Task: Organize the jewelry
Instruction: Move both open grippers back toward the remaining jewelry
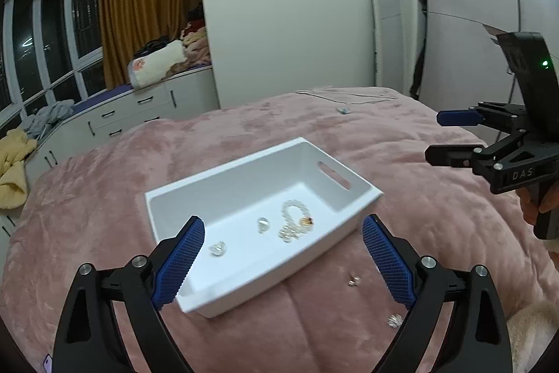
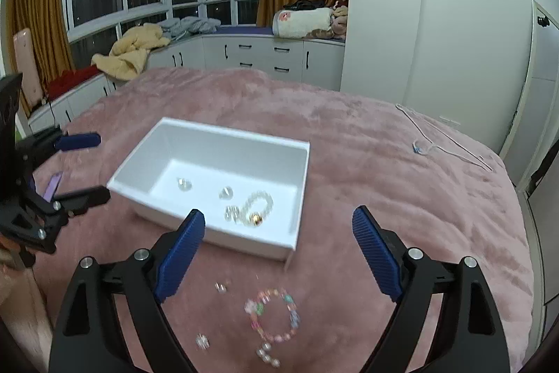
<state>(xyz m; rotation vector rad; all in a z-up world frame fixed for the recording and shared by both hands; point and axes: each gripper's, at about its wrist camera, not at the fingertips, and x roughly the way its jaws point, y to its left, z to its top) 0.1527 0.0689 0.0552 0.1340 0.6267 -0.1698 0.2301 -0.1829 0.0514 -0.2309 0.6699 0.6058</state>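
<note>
A white plastic box (image 1: 353,208) (image 2: 300,184) sits on the pink bedspread. Inside lie a pearl bracelet with a gold bead (image 1: 297,219) (image 2: 256,207) and two small clear pieces (image 1: 218,248) (image 2: 183,184). Loose on the bedspread are a colourful bead bracelet (image 2: 276,317), small earrings (image 2: 220,287) (image 1: 353,280) and a crystal piece (image 1: 394,320) (image 2: 202,341). My left gripper (image 1: 283,254) is open and empty, above the box's near end. My right gripper (image 2: 279,247) is open and empty, above the box's near wall and the loose pieces; it also shows in the left wrist view (image 1: 436,137).
White drawer cabinets (image 2: 265,55) with piled blankets and clothes run under the windows. A white cable (image 2: 447,142) lies on the far right of the bed. A purple object (image 2: 52,186) lies left of the box. A white wardrobe (image 1: 471,23) stands behind the bed.
</note>
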